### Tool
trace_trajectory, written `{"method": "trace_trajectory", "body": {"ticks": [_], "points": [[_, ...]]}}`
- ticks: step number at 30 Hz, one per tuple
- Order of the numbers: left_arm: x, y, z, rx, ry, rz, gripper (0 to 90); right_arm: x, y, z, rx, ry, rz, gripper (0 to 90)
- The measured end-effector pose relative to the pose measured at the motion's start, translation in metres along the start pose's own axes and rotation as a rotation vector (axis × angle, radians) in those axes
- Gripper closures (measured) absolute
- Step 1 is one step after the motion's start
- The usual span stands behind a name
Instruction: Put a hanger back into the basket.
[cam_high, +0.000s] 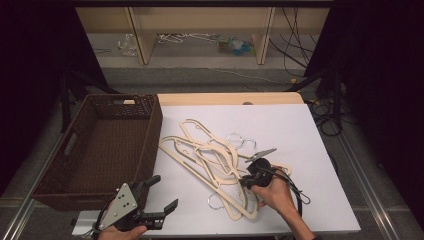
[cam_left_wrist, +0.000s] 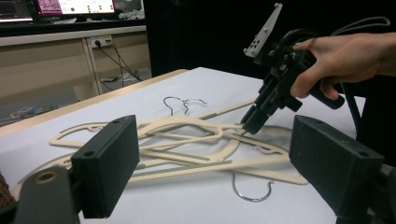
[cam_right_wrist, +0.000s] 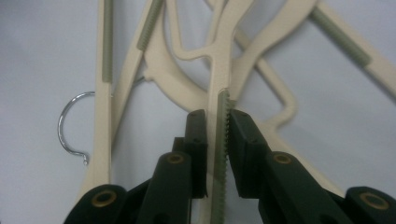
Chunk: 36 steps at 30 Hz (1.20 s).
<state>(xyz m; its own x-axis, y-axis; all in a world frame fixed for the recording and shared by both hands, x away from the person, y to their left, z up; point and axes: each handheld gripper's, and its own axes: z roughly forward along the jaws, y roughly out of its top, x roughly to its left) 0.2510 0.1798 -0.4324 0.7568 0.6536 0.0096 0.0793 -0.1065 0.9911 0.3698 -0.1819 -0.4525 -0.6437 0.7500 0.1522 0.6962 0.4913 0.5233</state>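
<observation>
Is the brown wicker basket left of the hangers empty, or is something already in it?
Empty, as far as shown: the high view looks down into the basket and its floor is bare, while the cream hangers all lie outside on the white table.

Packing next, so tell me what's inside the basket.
The basket shows only its bare woven floor in the high view. Its near corner is hidden behind the left hand-held gripper.

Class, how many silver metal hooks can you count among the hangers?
3. Two hooks overlap at the hanger pile's far side, one lies at its near edge; another may be hidden.
</observation>
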Motion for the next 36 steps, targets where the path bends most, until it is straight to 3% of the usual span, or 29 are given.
{"method": "trace_trajectory", "body": {"ticks": [1,6,7,9,14,15,17,19,21,22,23,25,27,28,30,36], "points": [[0.0,0.0,0.0,0.0,-0.001,-0.001,16.1,-0.008,-0.002,-0.006,0.003,0.01,-0.01,79.6],[-0.002,-0.002,0.002,0.01,-0.003,-0.017,16.0,-0.017,-0.006,-0.013,0.008,0.007,-0.045,79.6],[-0.001,-0.001,0.002,0.012,-0.007,0.007,16.1,-0.019,-0.007,-0.014,0.016,0.004,-0.052,79.6],[-0.001,-0.002,0.002,0.014,-0.009,-0.002,16.1,-0.024,-0.01,-0.014,0.02,0.005,-0.066,79.6],[0.0,-0.002,0.006,0.024,-0.008,0.0,16.1,-0.022,-0.009,-0.021,0.038,-0.023,-0.107,79.7],[0.0,-0.002,0.008,0.028,-0.009,-0.02,16.1,-0.022,-0.008,-0.022,0.032,-0.038,-0.12,79.7],[0.0,-0.002,0.017,0.045,-0.008,-0.04,16.2,-0.02,-0.007,-0.027,0.039,-0.051,-0.137,79.7],[0.0,-0.002,0.031,0.089,-0.007,-0.028,16.4,-0.017,-0.006,-0.031,0.03,-0.064,-0.159,79.7],[0.0,-0.002,0.049,0.144,-0.007,0.003,16.5,-0.015,-0.006,-0.035,0.028,-0.074,-0.188,79.7],[0.002,-0.002,0.06,0.171,-0.011,0.0,16.6,-0.015,-0.006,-0.035,0.016,-0.079,-0.21,79.7],[0.004,-0.002,0.071,0.19,-0.008,-0.008,16.7,-0.012,-0.007,-0.037,0.029,-0.089,-0.194,79.6],[0.009,-0.001,0.091,0.208,0.004,-0.016,17.4,-0.01,-0.008,-0.04,0.029,-0.098,-0.211,79.7],[0.011,0.0,0.107,0.236,0.036,0.06,18.5,-0.007,-0.01,-0.044,0.031,-0.11,-0.225,79.7],[0.011,0.0,0.115,0.26,0.025,0.066,18.5,-0.007,-0.011,-0.045,0.025,-0.109,-0.248,79.6],[0.01,-0.001,0.13,0.297,0.0,0.068,18.5,-0.004,-0.014,-0.05,0.033,-0.124,-0.252,79.7],[0.016,-0.006,0.159,0.359,-0.012,0.071,18.8,0.001,-0.025,-0.06,0.029,-0.133,-0.29,79.7]]}}
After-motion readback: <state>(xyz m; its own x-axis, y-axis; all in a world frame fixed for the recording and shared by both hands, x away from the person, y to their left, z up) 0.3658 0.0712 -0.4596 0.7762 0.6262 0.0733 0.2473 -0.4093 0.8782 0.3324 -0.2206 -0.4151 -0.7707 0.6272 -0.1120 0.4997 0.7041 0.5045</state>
